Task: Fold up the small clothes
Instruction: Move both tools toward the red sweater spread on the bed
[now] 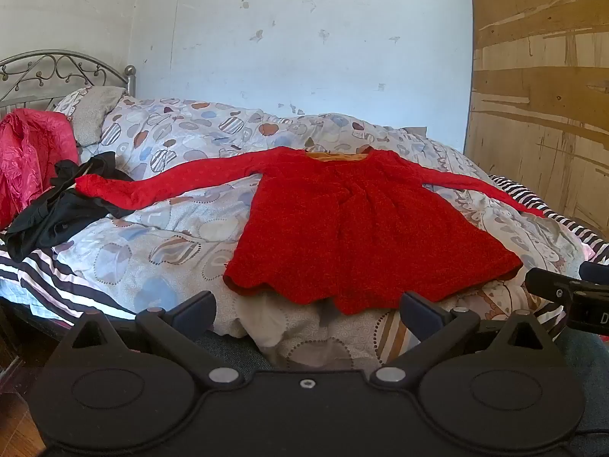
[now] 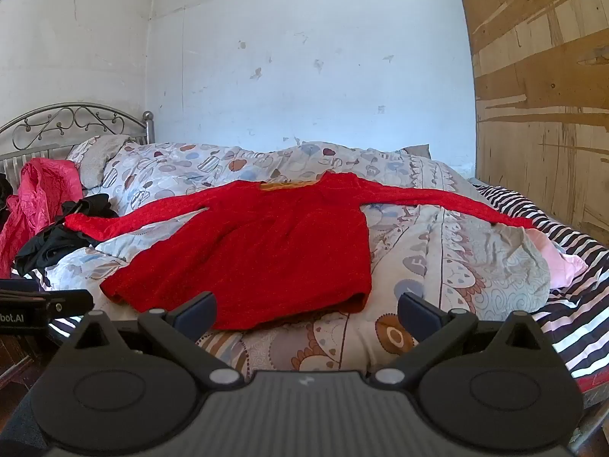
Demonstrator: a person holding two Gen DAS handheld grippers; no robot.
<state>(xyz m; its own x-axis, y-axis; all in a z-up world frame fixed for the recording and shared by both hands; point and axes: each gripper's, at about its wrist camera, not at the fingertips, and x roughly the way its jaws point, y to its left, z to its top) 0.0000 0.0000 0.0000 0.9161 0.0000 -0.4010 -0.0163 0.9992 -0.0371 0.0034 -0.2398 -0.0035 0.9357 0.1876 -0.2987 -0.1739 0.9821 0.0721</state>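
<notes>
Showing "bot.AI", left hand-held gripper [image 2: 45, 306] nears red dress [image 2: 259, 243].

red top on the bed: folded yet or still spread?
Spread. The red top lies flat on the duvet, both sleeves stretched out sideways, hem unfolded.

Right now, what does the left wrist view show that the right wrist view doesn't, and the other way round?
Only the left wrist view: the right gripper poking in at the right edge.

Only the right wrist view: the left gripper at the left edge, and a pale pink cloth on the striped sheet.

Both: the red top spread flat on the patterned duvet, sleeves out, untouched; black clothes under the left sleeve's end; a pink garment; each view's own gripper open and empty.
</notes>
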